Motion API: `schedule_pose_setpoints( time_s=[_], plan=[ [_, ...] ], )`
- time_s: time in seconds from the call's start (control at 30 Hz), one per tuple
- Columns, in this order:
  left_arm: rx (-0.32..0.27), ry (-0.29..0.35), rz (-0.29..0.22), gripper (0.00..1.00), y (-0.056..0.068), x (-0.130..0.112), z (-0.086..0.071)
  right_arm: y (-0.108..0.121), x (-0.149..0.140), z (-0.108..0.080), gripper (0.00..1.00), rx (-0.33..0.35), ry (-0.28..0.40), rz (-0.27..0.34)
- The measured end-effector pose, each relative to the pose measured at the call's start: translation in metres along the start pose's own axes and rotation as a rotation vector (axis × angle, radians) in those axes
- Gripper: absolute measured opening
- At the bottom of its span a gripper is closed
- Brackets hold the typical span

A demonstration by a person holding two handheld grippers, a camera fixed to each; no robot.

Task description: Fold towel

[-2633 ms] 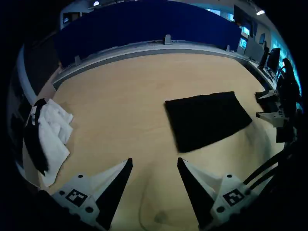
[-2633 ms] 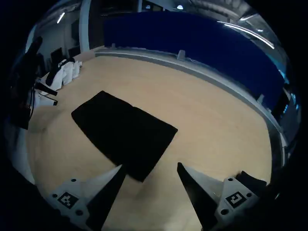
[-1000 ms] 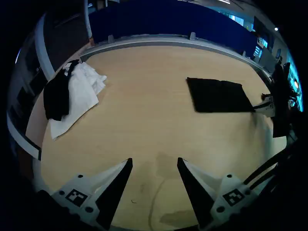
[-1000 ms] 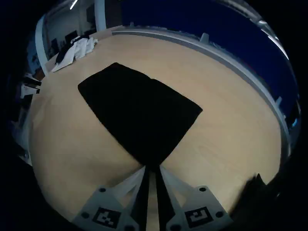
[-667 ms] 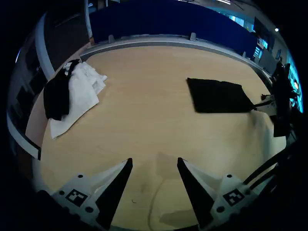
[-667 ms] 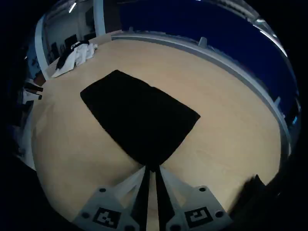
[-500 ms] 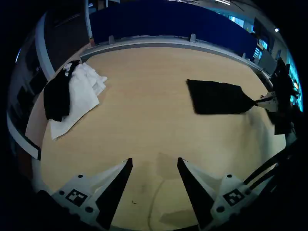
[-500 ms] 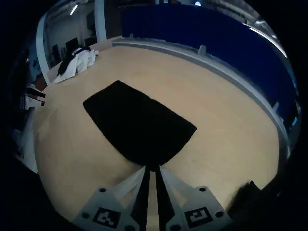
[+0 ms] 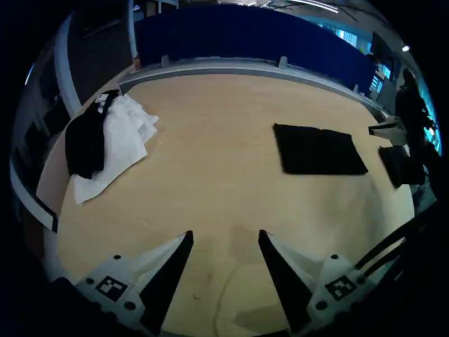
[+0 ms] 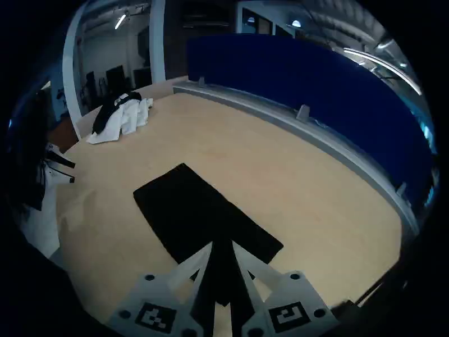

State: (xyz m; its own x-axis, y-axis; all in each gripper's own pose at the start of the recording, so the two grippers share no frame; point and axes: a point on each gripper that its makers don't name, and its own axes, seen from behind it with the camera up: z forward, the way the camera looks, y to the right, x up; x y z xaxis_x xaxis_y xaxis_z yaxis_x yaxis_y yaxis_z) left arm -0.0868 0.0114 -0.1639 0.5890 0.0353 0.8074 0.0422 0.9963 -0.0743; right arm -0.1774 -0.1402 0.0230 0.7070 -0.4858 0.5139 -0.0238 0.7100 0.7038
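L gripper (image 9: 224, 237): bottom centre of the left gripper view, fingers spread wide, released, w/ bare tabletop between them.
R gripper (image 10: 222, 247): bottom centre of the right gripper view, fingers drawn nearly together, clenched. The thin slot between them reads all black (pads or cloth beneath, can't tell which).
towel (image 9: 320, 149): black, a flat rectangle lying on the table. It's right of centre in the left gripper view. In the right gripper view it's low centre, its near edge passing behind the R gripper's fingertips.
R gripper vs towel: in the left gripper view the R gripper is at the right edge of the frame, a white finger pointing in toward the towel's upper right corner. A strip of bare wood lies between them, so they're apart.
table (image 9: 213, 168): light wood, broad, w/ a curved far edge.
L gripper, other side: small at the left edge of the right gripper view, white fingers w/ a dark mass behind, well apart from the towel.
cloth pile (image 9: 109, 140): white cloths w/ a black one draped over them, at left in the left gripper view, near the table's left edge and well apart from the towel.
grey rail (image 9: 224, 67): runs along the table's far edge.
blue partition (image 9: 247, 31): stands just behind the rail, across the top of both views.
room beyond: dim, a few ceiling lights, rest too small to tell.
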Motion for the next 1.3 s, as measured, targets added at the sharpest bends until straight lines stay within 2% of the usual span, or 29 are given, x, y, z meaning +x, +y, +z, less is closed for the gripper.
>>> schedule_pose_setpoints(
  time_s=[0.3,0.33,0.4,0.47,0.8,1.0,1.3],
  plan=[
    [-0.008,0.007,0.002,0.86,-0.002,0.003,-0.002,0.002,-0.016,0.001,0.09,-0.021,-0.025,-0.001],
    [-0.008,0.008,0.003,0.86,-0.001,0.003,-0.003,0.003,-0.018,0.001,0.13,-0.028,-0.028,-0.003],
    [-0.010,0.010,0.006,0.86,0.000,0.005,-0.004,0.006,-0.022,0.002,0.42,-0.042,-0.034,-0.007],
    [-0.011,0.011,0.008,0.86,0.001,0.005,-0.005,0.007,-0.026,0.002,0.65,-0.048,-0.042,-0.012],
    [-0.011,0.008,0.008,0.86,0.003,0.001,-0.004,0.009,-0.040,0.002,0.65,-0.049,-0.056,-0.009],
    [-0.008,0.006,0.008,0.86,0.003,-0.002,-0.003,0.008,-0.071,0.008,0.65,-0.044,-0.102,-0.003],
    [-0.005,-0.009,0.016,0.86,0.004,-0.009,-0.001,0.004,-0.125,0.021,0.65,-0.021,-0.185,0.042]
  ],
)
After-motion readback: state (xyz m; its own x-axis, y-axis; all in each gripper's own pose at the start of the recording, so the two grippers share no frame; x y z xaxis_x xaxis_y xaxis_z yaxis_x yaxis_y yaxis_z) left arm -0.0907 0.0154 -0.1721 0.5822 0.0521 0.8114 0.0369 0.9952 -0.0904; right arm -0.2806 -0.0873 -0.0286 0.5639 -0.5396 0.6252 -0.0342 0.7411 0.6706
